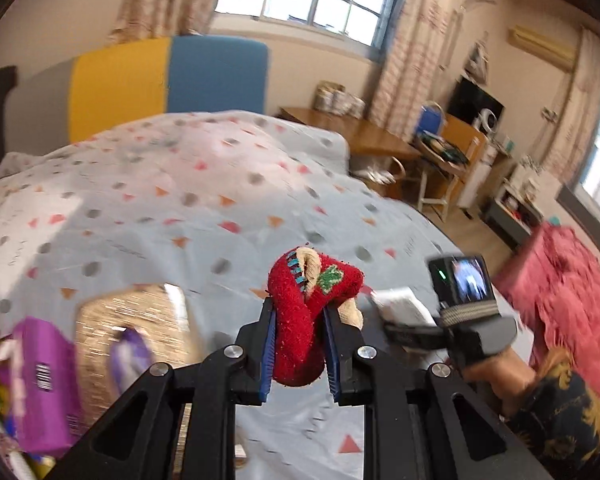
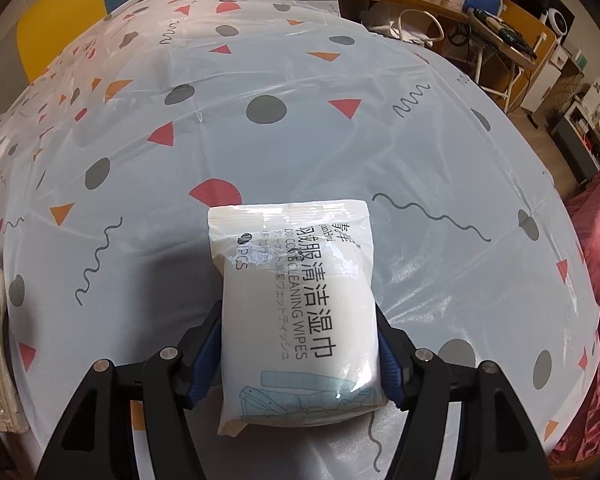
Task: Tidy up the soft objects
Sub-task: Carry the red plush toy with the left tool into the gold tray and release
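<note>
left tool (image 1: 299,350): clamps red sock (image 1: 300,320) between its fingers, above bed (image 1: 140,208) | right tool (image 2: 300,354): grips wipes pack (image 2: 300,304), pack pointing ahead over bed

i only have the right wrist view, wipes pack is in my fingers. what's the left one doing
Observer: The left gripper is shut on a red sock, held above the bed cover.
Operator: anything near it on the bed
Observer: Yes, a purple packet lies at its lower left, next to a gold glittery bag.
Operator: can it see my gripper
Observer: Yes, the right gripper's camera unit shows to the sock's right, with the white wipes pack ahead of it.
</note>
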`<state>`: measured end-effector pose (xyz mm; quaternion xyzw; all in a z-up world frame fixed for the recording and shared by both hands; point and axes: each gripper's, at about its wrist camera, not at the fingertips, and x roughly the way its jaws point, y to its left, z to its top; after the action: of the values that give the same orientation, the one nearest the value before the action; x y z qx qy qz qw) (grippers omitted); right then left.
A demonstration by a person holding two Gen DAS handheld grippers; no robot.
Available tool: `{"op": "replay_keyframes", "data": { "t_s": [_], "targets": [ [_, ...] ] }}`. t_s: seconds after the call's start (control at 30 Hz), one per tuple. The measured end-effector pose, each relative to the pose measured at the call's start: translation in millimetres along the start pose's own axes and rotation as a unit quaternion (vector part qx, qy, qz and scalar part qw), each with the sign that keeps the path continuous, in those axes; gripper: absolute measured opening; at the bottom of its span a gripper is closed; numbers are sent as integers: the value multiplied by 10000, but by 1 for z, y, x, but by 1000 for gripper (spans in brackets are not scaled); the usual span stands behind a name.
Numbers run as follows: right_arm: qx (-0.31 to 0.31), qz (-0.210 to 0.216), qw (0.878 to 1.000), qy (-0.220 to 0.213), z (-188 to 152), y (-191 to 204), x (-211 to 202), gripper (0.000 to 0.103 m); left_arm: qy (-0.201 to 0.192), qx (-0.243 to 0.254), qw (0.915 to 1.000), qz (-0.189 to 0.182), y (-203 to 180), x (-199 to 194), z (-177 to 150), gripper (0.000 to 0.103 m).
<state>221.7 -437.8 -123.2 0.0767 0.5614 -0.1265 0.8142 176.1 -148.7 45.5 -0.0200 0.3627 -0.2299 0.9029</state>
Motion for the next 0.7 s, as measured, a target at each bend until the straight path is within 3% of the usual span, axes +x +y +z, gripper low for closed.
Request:
{"op": "replay_keyframes", "data": {
  "t_s": [0.17,0.33,0.7],
  "targets": [
    [-48,-37,10000,-42,-2,3,-1,68,-282,-321,9979,493,48,-29,14,21],
    [-126,-83,9998,-95,-4,6,-3,67,-448,-708,9920,944,103,-59,5,22],
    [-250,-149,9994,-160,-9,12,-6,67,-490,-1630,9630,2090,212,-118,-71,22]
  ]
}}
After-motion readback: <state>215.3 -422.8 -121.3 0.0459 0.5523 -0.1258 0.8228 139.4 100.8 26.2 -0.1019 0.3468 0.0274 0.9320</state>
